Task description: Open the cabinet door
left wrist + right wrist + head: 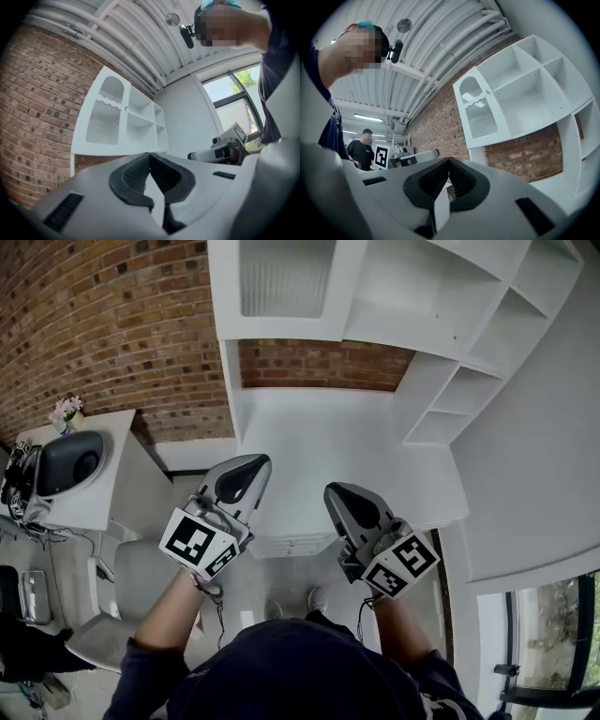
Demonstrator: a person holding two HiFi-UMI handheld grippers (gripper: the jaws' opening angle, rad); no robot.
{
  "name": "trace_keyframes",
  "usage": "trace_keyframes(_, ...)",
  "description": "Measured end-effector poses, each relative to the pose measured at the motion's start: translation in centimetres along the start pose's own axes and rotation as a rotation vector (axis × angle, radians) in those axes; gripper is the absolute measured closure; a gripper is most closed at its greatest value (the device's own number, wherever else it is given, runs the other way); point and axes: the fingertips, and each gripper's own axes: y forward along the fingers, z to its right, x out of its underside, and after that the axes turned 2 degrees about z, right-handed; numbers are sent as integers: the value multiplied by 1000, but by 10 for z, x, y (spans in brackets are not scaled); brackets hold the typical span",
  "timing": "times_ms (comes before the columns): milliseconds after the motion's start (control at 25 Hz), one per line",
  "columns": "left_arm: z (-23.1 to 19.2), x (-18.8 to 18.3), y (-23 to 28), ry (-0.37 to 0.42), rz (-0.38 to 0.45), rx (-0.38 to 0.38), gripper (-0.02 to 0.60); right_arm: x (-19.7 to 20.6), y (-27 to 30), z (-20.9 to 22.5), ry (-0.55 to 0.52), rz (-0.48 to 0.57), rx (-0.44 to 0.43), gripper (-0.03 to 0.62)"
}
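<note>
Cabinet door (286, 277) is closed, at the upper left of the white wall unit (356, 296), with a ribbed pane set in it and the brick wall (112, 324) to its left. It hangs above the white counter (319, 427), well apart from both grippers.

We hold the left gripper (255, 463) low over the counter's near edge, its fingers (136, 173) clenched on nothing. The right gripper (336, 491) is beside it, its fingers (461, 178) also pressed together and empty.

To do this step well, we judge that we should raise one gripper to the small knob (489, 92) on the door's right edge and part the fingers before we reach it. We should close them squarely on the knob, not on the pane. With the knob on that side, the hinges are probably on the left, so the pull should follow an arc towards us and leftwards. The other gripper should keep out of the door's swing.

As for containers, a small bunch of flowers (66, 412) stands on a side counter (103, 474) at the far left. The ribbed pane blurs the door's own compartment, so we cannot tell what it holds. To its right, the open compartments (422, 287) show only bare white shelves.
</note>
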Motion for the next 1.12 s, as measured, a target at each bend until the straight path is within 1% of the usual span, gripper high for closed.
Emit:
trace_keyframes(280, -26, -41, 100, 230, 23, -11, 574, -34, 4, 62, -9, 65, -37, 569)
trace_keyframes(480, -47, -87, 167, 389, 51, -77, 572, -54, 5, 107, -6, 94, -71, 569)
trace_keyframes(640, -71, -125, 213, 524, 55, -124, 572, -64, 10, 137, 4, 112, -107, 569)
trace_keyframes(680, -76, -133, 223, 551, 53, -129, 569, -67, 11, 143, 5, 116, -114, 569)
trace_keyframes(760, -83, -146, 243, 602, 39, -134, 542, -71, 14, 153, 8, 124, -125, 569)
trace_keyframes(880, -97, -160, 274, 670, 4, -147, 511, -74, 16, 168, 17, 129, -137, 571)
trace_keyframes(1000, -113, -176, 302, 735, -12, -187, 490, -72, 14, 182, 31, 126, -144, 569)
trace_keyframes(1120, -125, -196, 321, 788, -10, -231, 474, -68, 11, 196, 47, 121, -143, 569)
